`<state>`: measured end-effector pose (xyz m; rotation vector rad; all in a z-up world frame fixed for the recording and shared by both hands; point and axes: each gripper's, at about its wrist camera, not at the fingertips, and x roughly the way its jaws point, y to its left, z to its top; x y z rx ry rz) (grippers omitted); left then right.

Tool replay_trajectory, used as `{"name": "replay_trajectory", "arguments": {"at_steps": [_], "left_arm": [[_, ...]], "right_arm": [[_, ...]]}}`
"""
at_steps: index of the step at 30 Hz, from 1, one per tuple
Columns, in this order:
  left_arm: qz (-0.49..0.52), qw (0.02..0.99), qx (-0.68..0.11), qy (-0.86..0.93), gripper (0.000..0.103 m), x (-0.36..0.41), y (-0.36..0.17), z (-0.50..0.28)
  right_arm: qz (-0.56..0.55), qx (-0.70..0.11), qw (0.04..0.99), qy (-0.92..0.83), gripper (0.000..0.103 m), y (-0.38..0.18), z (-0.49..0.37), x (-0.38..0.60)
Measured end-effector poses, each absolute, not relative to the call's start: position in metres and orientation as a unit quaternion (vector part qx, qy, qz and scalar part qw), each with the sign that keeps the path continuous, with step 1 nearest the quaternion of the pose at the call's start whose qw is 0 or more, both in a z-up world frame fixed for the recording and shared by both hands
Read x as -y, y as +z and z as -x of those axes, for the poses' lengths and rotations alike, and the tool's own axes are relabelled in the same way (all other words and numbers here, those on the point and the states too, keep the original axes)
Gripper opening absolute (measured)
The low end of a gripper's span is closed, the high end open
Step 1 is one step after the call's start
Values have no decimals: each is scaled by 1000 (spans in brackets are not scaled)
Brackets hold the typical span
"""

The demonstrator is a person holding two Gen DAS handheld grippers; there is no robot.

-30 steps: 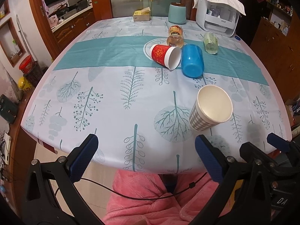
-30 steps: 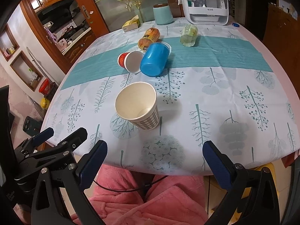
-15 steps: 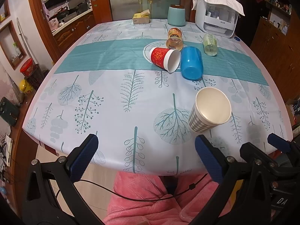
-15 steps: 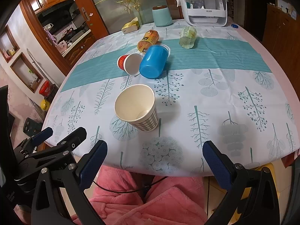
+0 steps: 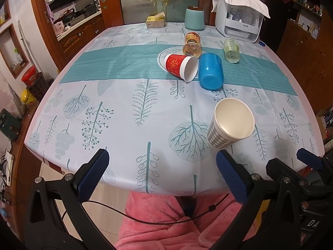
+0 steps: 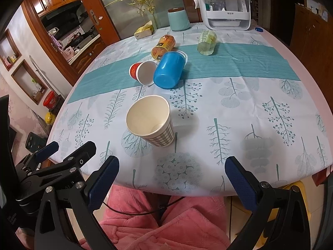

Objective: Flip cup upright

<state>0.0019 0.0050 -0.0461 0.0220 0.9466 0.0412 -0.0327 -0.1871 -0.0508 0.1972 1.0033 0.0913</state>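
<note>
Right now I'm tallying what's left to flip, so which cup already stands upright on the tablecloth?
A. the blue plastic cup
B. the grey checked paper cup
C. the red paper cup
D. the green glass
B: the grey checked paper cup stands on its base with its open mouth up, while the red paper cup, the blue plastic cup and the green glass lie on their sides.

Left gripper (image 5: 161,176) hangs over the table's (image 5: 62,114) near edge, jaws spread wide, empty. Checked paper cup (image 5: 230,123) stands upright at 1 o'clock. Farther off, around 12 o'clock, red cup (image 5: 180,66) and blue cup (image 5: 210,71) lie on their sides, touching.
</note>
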Motion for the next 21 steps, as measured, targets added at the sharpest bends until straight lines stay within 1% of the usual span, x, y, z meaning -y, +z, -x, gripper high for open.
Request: {"name": "replay_trajectory", "arguments": {"at_steps": [21], "left_arm": [[-12,891,-454,19,101,-3,-44,-3]], "right_arm": [[-94,-479,872,43,103,-50,33,188]]}}
